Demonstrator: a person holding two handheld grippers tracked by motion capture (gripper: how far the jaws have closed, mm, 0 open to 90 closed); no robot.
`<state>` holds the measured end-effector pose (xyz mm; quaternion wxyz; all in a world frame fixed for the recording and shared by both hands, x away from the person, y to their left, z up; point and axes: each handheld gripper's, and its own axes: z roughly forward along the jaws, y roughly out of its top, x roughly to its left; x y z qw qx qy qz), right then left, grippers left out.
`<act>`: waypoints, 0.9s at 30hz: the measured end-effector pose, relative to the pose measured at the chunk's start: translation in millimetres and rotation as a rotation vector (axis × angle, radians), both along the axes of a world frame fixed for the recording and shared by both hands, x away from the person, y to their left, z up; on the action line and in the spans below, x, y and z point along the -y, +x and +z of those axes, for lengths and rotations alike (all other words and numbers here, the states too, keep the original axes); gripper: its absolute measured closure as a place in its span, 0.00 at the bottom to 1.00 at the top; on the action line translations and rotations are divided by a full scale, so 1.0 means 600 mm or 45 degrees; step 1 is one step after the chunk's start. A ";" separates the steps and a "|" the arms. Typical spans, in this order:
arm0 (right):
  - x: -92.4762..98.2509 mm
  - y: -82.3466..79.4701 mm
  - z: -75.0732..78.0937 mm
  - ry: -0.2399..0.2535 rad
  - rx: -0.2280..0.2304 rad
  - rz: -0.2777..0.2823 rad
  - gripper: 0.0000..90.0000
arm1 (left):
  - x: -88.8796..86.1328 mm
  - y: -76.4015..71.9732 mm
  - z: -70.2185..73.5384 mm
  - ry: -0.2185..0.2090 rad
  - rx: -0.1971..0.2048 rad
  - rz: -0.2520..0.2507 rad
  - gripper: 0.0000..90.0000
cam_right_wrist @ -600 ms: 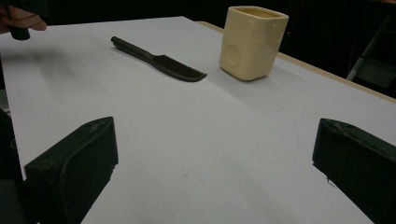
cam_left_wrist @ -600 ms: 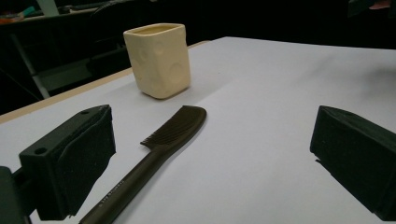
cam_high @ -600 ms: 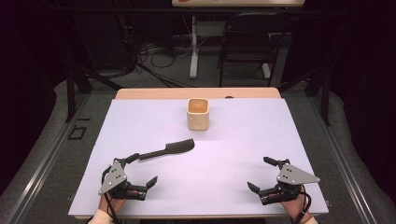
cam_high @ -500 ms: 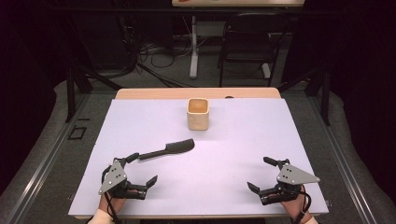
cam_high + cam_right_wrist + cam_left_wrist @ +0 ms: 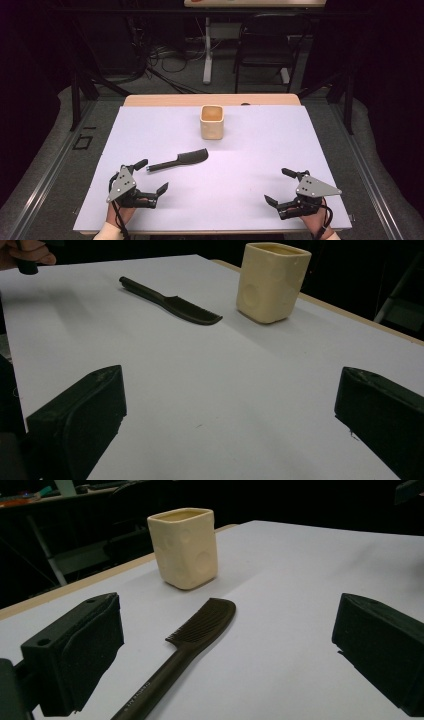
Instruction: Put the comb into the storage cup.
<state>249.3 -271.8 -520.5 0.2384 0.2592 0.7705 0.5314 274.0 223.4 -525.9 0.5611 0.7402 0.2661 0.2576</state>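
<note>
Hand-held gripper on the left [image 5: 151, 176] is gaping wide, empty, facing the comb [image 5: 179, 160] handle, likely lining up a grasp.

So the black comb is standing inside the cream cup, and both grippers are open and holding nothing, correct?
Not quite. The black comb lies flat on the white table, apart from the cream cup, as the high view shows. The left gripper and right gripper are indeed open and hold nothing.

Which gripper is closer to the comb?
The left gripper: the comb handle ends just beside it, while the right gripper sits across the table.
</note>
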 end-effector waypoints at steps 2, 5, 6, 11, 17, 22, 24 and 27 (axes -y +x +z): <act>-0.001 0.000 0.000 -0.003 -0.003 0.000 0.00 | -0.001 0.006 0.002 -0.003 0.004 0.011 0.00; -0.002 0.000 -0.001 -0.004 -0.014 0.000 0.00 | -0.002 0.011 0.004 -0.006 0.005 0.014 0.00; -0.002 0.000 0.000 -0.006 -0.014 0.002 0.00 | -0.002 0.013 0.004 -0.001 0.009 0.019 0.00; -0.002 0.000 -0.001 -0.002 -0.015 0.001 0.00 | 0.002 0.027 0.011 0.009 0.005 0.046 0.00; -0.003 0.002 -0.001 -0.012 -0.010 0.003 0.00 | 0.003 0.050 0.015 0.048 -0.050 0.087 0.00; -0.004 0.003 -0.002 -0.012 -0.014 0.005 0.00 | 0.004 0.067 0.015 0.060 -0.078 0.103 0.00; -0.004 0.002 -0.002 -0.013 -0.015 0.005 0.00 | 0.005 0.073 0.016 0.066 -0.088 0.113 0.00; -0.004 0.002 -0.001 -0.015 -0.017 0.002 0.00 | 0.005 0.079 0.016 0.071 -0.100 0.118 0.00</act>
